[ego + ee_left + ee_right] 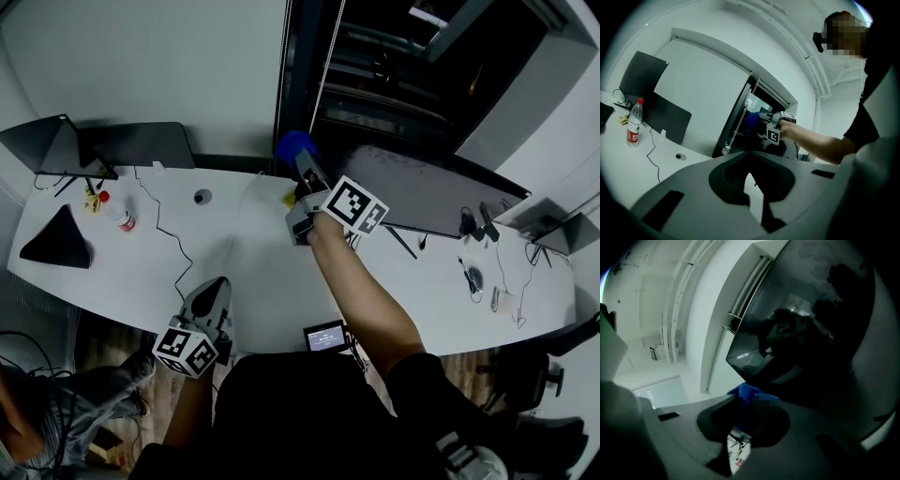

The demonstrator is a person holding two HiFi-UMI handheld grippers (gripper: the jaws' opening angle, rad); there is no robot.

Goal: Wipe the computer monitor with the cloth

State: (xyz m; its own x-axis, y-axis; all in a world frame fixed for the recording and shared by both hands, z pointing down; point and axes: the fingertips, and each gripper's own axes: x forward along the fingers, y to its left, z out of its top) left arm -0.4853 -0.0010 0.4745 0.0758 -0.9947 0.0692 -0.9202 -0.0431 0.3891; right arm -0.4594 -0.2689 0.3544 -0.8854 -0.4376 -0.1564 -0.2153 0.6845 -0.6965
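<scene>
My right gripper is raised over the back of the white desk, shut on a bunched blue cloth. The cloth sits at the left end of the dark monitor. In the right gripper view the cloth fills the jaws, and the monitor's screen looms close on the right, mirroring the gripper. My left gripper hangs low at the desk's front edge, far from the monitor. In its own view the left gripper has its jaws together on nothing, and the right gripper with the cloth shows ahead.
A water bottle and two dark panels stand at the back left. A black triangular thing lies at the left end. Cables and small gadgets lie on the right. A small lit device sits at the front edge.
</scene>
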